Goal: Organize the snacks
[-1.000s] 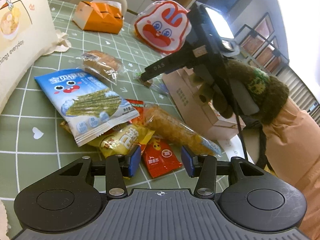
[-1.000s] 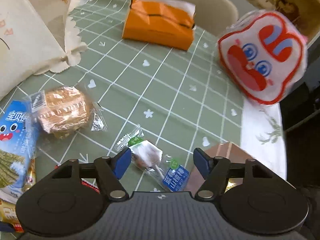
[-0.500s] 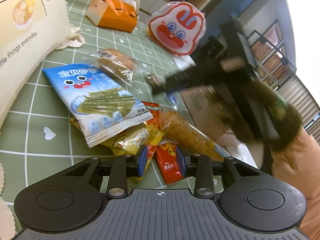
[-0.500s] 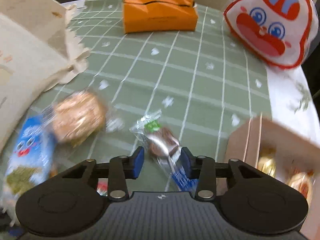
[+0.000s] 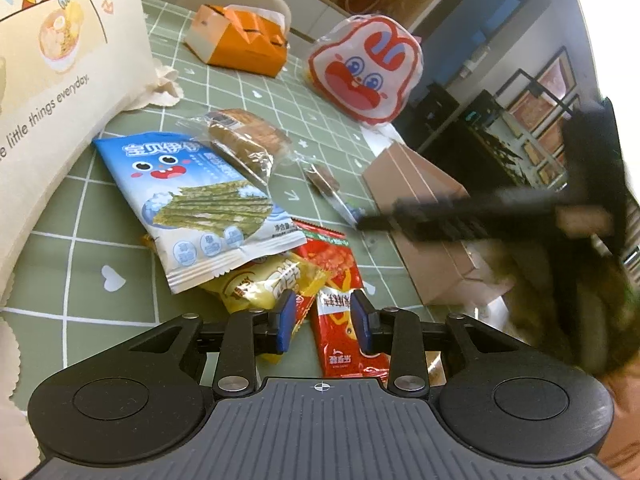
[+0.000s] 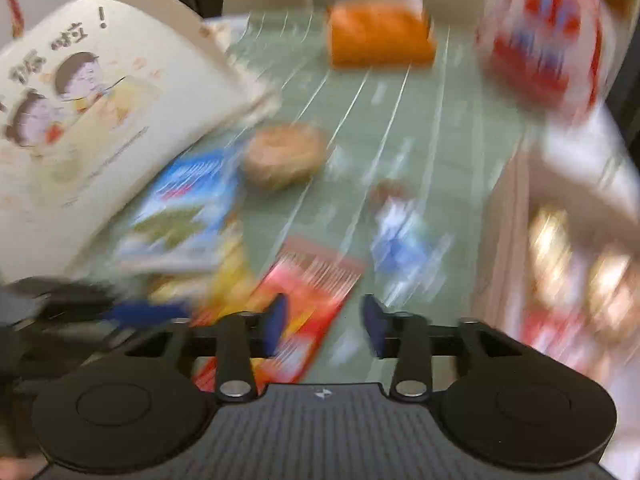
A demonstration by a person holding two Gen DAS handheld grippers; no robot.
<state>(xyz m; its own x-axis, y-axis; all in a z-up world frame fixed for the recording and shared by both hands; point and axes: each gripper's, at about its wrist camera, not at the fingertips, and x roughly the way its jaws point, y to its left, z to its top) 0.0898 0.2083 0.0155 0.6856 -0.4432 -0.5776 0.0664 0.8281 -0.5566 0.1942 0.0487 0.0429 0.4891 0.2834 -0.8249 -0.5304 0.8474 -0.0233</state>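
I'm seeing the left wrist view staying sharp and evenly lit, daylight glaring white at the top right corner, edges bowing from the fisheye. The right wrist view is smearing heavily with motion blur across the green tablecloth, only the gripper body staying crisp.

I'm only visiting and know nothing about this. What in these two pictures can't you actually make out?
1. Right wrist view: motion blur smears the whole picture. The snacks inside the box are only bright blobs, so their kind is unreadable.
2. Left wrist view: the yellow packet lies mostly under the blue seaweed bag, so most of its label is hidden.
3. Left wrist view: the cream bag is cut off by the left edge, and its opening is out of sight.
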